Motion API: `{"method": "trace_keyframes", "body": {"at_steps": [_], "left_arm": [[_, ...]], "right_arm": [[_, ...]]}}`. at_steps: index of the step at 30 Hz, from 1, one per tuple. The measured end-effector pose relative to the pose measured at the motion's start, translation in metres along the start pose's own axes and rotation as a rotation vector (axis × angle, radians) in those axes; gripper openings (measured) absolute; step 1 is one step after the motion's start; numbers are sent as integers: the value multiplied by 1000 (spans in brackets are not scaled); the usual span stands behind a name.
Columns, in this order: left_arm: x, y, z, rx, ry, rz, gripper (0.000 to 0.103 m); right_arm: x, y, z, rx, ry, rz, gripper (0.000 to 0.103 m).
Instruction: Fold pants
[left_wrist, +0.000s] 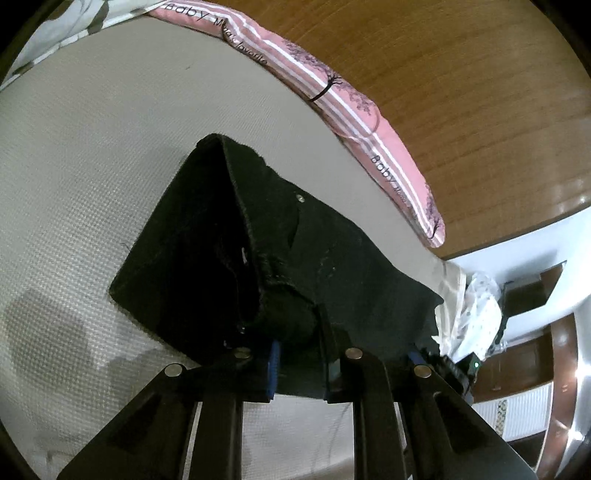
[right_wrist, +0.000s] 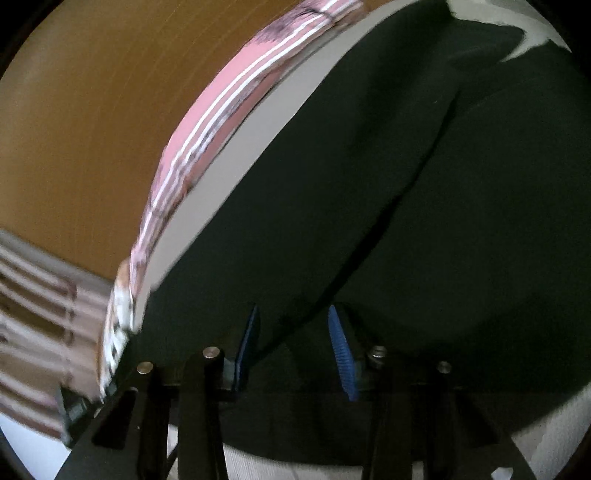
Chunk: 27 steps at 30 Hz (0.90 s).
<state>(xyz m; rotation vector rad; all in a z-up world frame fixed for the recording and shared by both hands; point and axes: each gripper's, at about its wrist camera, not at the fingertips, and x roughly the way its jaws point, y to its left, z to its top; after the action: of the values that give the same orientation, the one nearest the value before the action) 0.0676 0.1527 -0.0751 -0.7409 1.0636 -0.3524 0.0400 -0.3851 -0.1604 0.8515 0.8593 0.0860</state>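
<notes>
The black pants (left_wrist: 314, 258) lie on a bed with a pale, woven-textured cover (left_wrist: 92, 166), partly lifted off it; in the left wrist view the left tongs (left_wrist: 299, 363) have a thick bunched roll of the dark fabric pinched between their blue-padded fingers (left_wrist: 274, 369), so they are clamped on the pants at a moderate gap filled by cloth; from that grip the garment rises and spreads away from the tongs, one panel hanging down to the left with its lower edge touching the bed cover, another panel stretching off to the right, a small metal stud (left_wrist: 300, 198) showing on it; a pink striped pillow (left_wrist: 332, 96) printed with "Baby" lies along the far edge of the bed, against a brown wooden headboard (left_wrist: 461, 92)

In the right wrist view, which is blurred, the pants (right_wrist: 424, 203) fill most of the frame right in front of the right tongs (right_wrist: 295, 350); a fold of the cloth runs down between the two blue pads (right_wrist: 341, 354) and the fabric drapes over and behind both of them, so these tongs hold the pants as well; the pink striped pillow (right_wrist: 221, 122) curves beside the garment's left edge
</notes>
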Motion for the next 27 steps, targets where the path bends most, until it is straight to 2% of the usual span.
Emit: {"method": "trace_keyframes", "body": {"at_steps": [2,5,12,21,25,27], "left_arm": [[-1,3,0,-8,1,13,17],[1,7,-1,-17,13,28,17],[3,11,-1,-17,25,53,17],[9,15,1,-21,38,75,17],[11,17,0,-24,41,83,17],[13,16,1,-15,44,94,17]], "right_arm": [[5,-7,12,38,-21,10,25],[11,-14,30,69,-46,3,19],[10,-29,55,131,-98,11,19],[-3,-53,53,257,-135,91,23],[-9,-56,53,295,-160,112,24],[-13,-60,53,305,-172,96,24]]}}
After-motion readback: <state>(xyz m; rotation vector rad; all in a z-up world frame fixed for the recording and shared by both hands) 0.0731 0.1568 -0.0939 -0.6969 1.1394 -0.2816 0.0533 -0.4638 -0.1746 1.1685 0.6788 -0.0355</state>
